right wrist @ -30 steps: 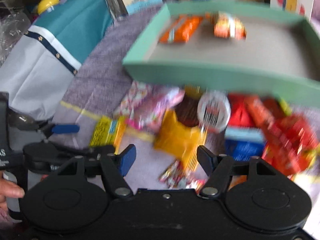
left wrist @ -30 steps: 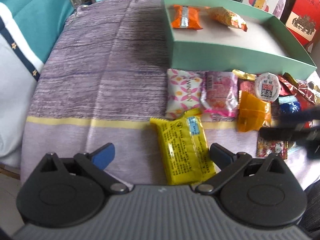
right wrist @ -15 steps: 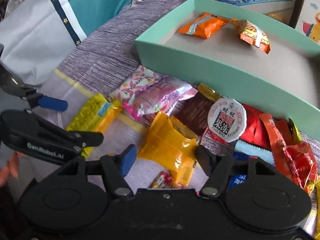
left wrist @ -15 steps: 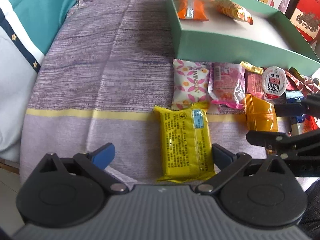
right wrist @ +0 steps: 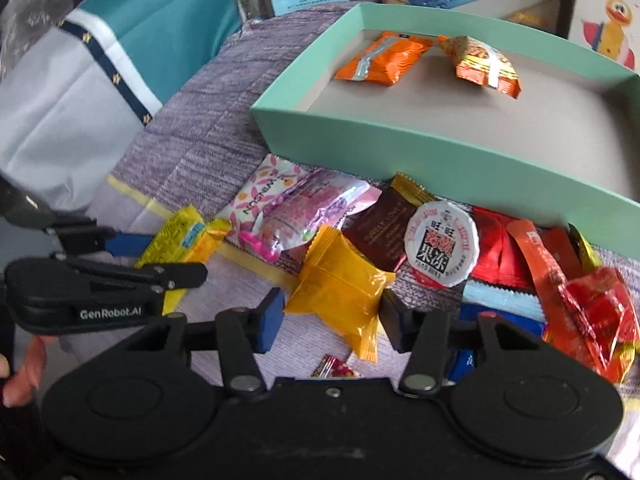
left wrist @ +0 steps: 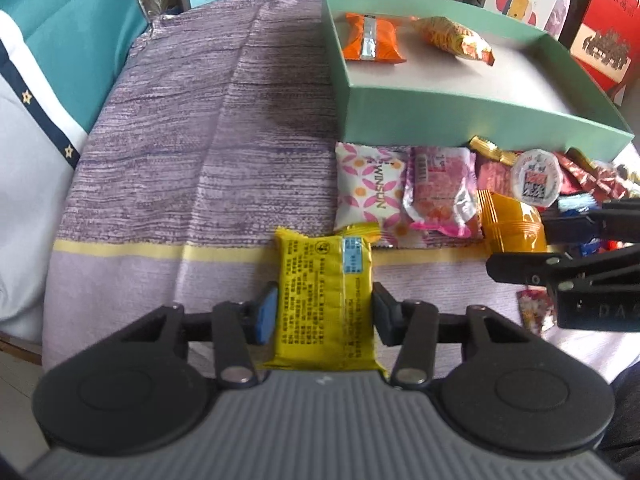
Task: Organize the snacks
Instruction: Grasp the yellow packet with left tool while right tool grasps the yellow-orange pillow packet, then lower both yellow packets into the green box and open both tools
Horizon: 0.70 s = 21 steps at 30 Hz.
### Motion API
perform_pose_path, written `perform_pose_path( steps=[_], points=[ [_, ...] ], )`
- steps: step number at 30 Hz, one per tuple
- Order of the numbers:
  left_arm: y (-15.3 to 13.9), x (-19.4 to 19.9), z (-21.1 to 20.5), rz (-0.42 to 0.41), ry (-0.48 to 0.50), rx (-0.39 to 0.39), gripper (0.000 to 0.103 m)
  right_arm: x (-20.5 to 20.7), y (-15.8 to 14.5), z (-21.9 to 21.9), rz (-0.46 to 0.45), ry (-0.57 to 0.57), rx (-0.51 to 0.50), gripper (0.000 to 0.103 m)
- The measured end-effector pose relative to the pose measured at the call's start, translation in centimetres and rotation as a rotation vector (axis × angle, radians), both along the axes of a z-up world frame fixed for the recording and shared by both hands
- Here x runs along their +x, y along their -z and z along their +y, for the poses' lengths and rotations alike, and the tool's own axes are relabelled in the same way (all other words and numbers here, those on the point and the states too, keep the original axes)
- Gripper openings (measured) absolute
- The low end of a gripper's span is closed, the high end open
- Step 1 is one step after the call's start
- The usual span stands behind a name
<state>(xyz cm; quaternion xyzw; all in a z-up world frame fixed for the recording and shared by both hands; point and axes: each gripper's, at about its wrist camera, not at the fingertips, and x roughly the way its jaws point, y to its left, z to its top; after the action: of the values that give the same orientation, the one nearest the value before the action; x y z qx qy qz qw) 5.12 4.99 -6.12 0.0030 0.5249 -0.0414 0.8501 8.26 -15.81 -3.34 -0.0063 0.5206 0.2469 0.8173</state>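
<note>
Left gripper (left wrist: 324, 314) has just been closing — its pads now sit against both long sides of the yellow pack (left wrist: 326, 300), which lies flat on the purple cloth (left wrist: 180, 152) across the cloth's yellow stripe. Looks like contact on both sides, pack not lifted.

Right gripper (right wrist: 332, 320) has also been closing, around the orange pouch (right wrist: 340, 288). Left pad touches or nearly touches the pouch's edge; the right pad sits just beside its right corner — can't tell if it presses yet. The pouch lies on the cloth at the near edge of the snack pile.

The rest of the pile is lined up along the front wall of the green tray (right wrist: 420, 152): white-pink pack (right wrist: 260, 196), clear pink bag (right wrist: 308, 216), brown bar (right wrist: 384, 228), jelly cup (right wrist: 442, 248), and red wrappers (right wrist: 592, 312) at the right.

The tray holds two items at its far end: an orange pack (right wrist: 380, 60) and an orange-gold pack (right wrist: 484, 66), near each other, not touching. Rest of tray floor is bare.

In the right view the left gripper shows at the left edge, with the person's fingers (right wrist: 24, 372) below it.
</note>
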Motion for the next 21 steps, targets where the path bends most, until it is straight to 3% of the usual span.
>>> perform_pose_path(
  steps=[10, 16, 21],
  points=[
    [-5.1, 0.6, -0.7, -0.108, 0.041, -0.025, 0.047, 1.1, -4.1, -2.7, -0.030, 0.083, 0.140, 0.051],
    [-7.5, 5.7, -2.4, -0.187, 0.061, -0.007, 0.047, 5.6, -6.4, -4.1, -0.092, 0.183, 0.173, 0.051],
    [-7.7, 10.3, -4.7, -0.201, 0.080, -0.001, 0.047, 10.5, -6.4, -4.6, -0.069, 0.256, 0.197, 0.051]
  ],
)
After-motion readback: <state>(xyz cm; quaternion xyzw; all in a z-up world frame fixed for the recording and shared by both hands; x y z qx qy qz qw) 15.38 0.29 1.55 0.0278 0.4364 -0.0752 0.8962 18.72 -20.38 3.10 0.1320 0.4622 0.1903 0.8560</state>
